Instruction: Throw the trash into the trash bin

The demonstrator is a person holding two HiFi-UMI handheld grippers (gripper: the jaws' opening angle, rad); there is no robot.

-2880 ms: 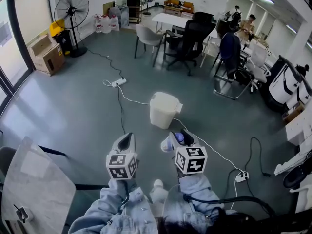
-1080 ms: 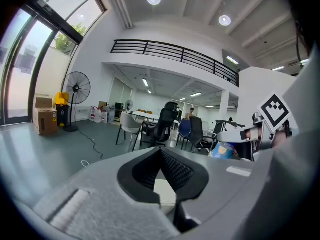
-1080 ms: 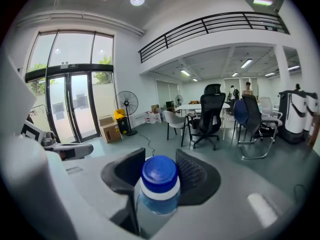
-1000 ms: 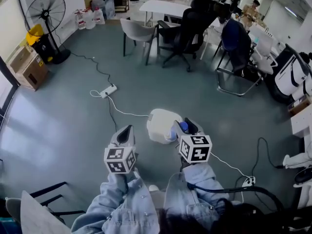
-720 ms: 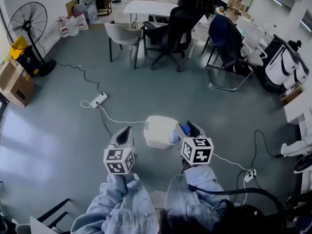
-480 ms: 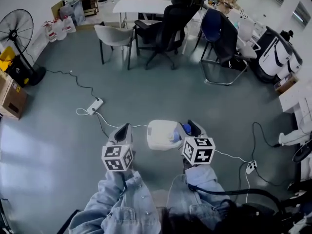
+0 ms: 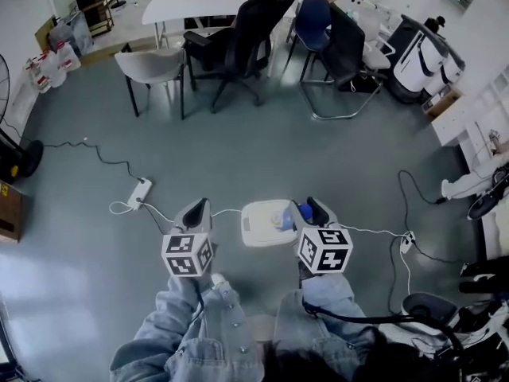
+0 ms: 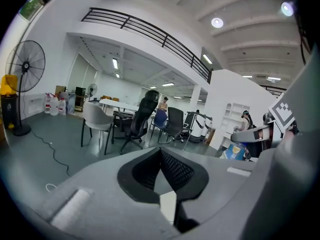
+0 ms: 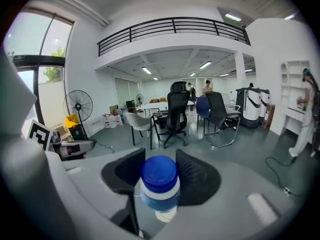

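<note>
The white trash bin (image 7: 259, 224) stands on the grey floor just ahead of me, between the two grippers. My right gripper (image 7: 307, 210) is at the bin's right rim, shut on a small bottle (image 7: 299, 212) with a blue cap. In the right gripper view the bottle (image 9: 160, 194) stands upright between the black pads (image 9: 195, 171), cap toward the camera. My left gripper (image 7: 199, 212) hovers left of the bin with its jaws together and nothing in them. In the left gripper view its pads (image 8: 175, 170) meet at the tip.
A white power strip (image 7: 140, 191) with its cable lies on the floor to the left, another strip (image 7: 407, 242) to the right. A grey chair (image 7: 153, 67), black office chairs (image 7: 240, 32) and a white table (image 7: 199, 3) stand farther ahead. A person (image 9: 305, 115) stands at the right.
I have walked up to the bin: it went from well ahead to right between the grippers. Both grippers travelled forward with me, the bottle still in the right one.
</note>
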